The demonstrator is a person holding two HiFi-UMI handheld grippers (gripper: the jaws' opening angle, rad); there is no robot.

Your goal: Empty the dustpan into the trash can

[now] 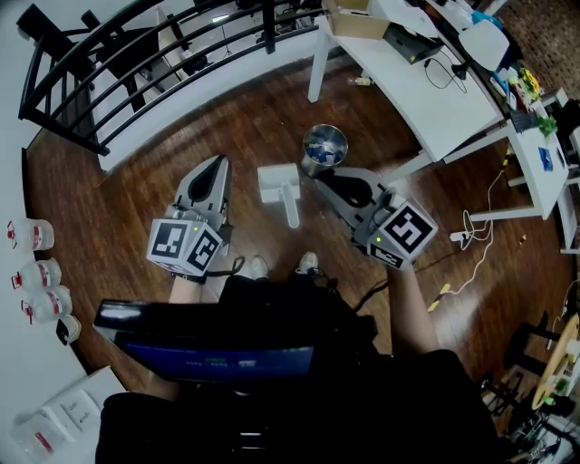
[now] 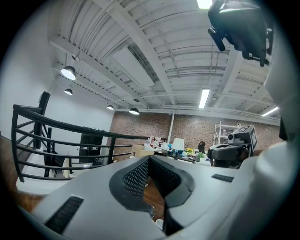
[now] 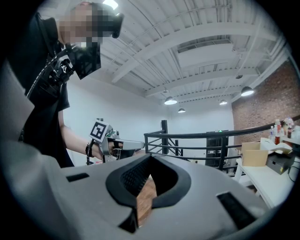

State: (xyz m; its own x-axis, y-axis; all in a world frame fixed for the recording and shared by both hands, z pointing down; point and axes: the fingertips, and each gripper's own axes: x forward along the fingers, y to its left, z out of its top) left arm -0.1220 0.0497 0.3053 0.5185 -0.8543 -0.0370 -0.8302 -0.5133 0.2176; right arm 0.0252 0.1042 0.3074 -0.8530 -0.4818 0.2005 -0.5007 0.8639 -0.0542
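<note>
**Jaws.** Your left gripper (image 2: 151,161) has its jaws closed on each other and grips nothing; only wood floor (image 1: 136,190) shows through the slot below them. Your right gripper (image 3: 149,161) is likewise closed and holds nothing.

**Surroundings.** In the head view both grippers are held above the floor, one to either side of the dustpan (image 1: 279,186), neither touching it. Your shoes (image 1: 258,265) stand just behind its handle. A black railing (image 1: 109,63) bounds the floor on the far left, and a white table (image 1: 408,86) carrying a cardboard box (image 1: 358,23) runs along the right. A power strip (image 1: 459,237) with its white cable lies on the floor right of the right gripper. Lidded jars (image 1: 36,272) stand at the left edge.

**Task object.** The dustpan is white, lies flat on the floor between the grippers, and points its handle toward you. What is in its tray cannot be made out.

**Container.** The trash can (image 1: 323,149), round and metal, stands upright just beyond the dustpan's far right corner, near the table leg. It holds crumpled bluish and pale scraps.
</note>
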